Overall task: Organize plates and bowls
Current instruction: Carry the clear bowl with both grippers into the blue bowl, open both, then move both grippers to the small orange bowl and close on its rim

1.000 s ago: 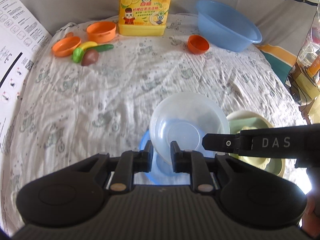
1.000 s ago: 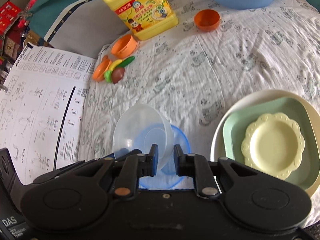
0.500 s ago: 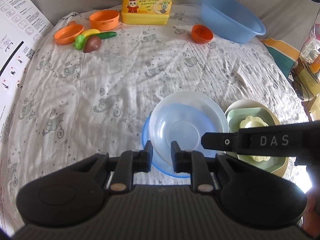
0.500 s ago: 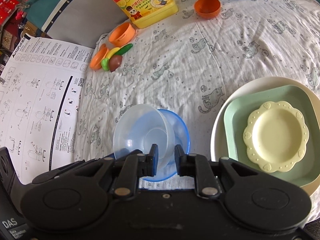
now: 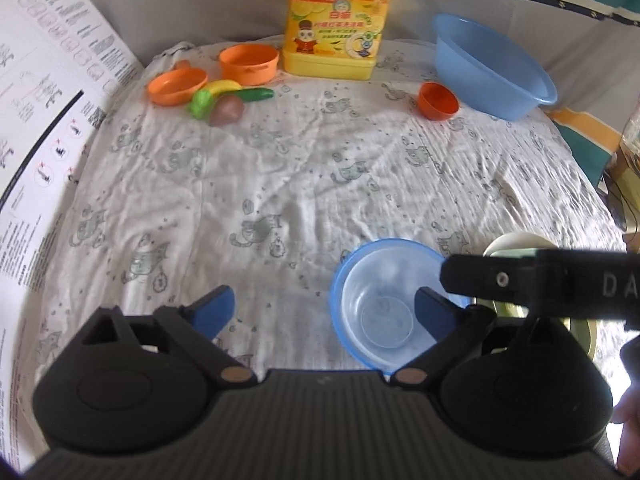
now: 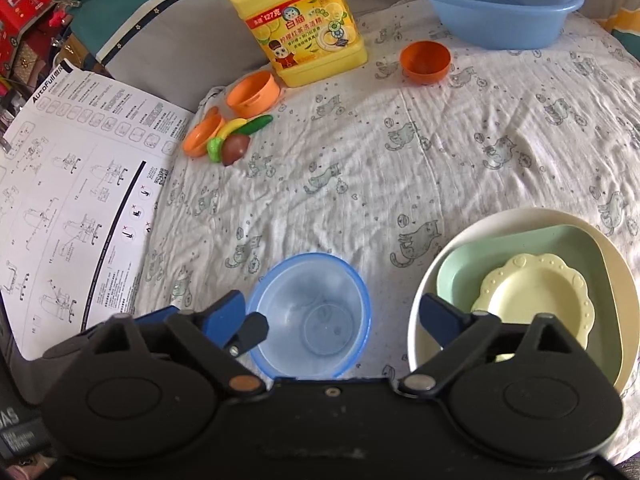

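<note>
A clear bowl sits nested upright inside a blue bowl on the cat-print cloth near the front edge. My right gripper straddles the nested bowls; its jaws are opening and neither blue pad touches them. My left gripper is opening too, with the clear bowl partly between its fingers, close to the right one and not pressed. To the right, a yellow scalloped plate lies on a green square plate, which lies on a large cream plate.
At the back stand a yellow detergent jug, a blue basin and a small orange bowl. An orange pot, an orange pan and toy vegetables lie back left. A printed instruction sheet covers the left side.
Both grippers went from shut on the clear bowl's near rim to wide open. The bowl, tilted before, now rests level inside the blue bowl.
</note>
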Demonstrator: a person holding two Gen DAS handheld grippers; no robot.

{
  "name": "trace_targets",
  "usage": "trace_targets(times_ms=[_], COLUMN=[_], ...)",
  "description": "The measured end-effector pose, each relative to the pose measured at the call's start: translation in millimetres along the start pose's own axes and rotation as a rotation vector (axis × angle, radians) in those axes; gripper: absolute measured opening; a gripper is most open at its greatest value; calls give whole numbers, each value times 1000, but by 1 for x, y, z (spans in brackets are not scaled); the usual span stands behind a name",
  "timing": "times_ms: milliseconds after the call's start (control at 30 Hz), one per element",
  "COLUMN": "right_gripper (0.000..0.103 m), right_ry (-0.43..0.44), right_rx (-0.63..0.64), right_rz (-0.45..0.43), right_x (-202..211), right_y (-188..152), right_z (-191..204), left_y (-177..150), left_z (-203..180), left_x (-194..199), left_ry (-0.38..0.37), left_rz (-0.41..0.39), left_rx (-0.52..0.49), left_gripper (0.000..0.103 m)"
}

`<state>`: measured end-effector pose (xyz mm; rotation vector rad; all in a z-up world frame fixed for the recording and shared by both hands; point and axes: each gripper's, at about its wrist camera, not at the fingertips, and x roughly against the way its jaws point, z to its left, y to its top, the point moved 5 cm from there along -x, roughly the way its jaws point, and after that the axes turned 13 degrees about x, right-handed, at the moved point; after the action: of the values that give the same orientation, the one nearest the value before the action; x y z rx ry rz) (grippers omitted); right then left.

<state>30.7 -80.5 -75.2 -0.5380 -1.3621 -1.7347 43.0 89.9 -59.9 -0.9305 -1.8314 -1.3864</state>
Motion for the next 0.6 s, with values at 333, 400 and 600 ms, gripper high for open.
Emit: trace_targets(times_ms=[333,400,600], right_gripper=[99,99,103], right_ry=[-8,-10,-19], right_rx=[-7,-13,-33], right_rz=[3,0,-15], right_x=[-1,-1,0], right_y=[-1,-1,1], right_z=[-4,-6,-13], left_y=[0,0,5], left_z=[-4,-5,-7], left_x=[-5,-6,-9], left_ry=[5,6,12], left_rz=[15,17,21], left_rx=[-5,-8,-16], left_gripper=[103,103,103])
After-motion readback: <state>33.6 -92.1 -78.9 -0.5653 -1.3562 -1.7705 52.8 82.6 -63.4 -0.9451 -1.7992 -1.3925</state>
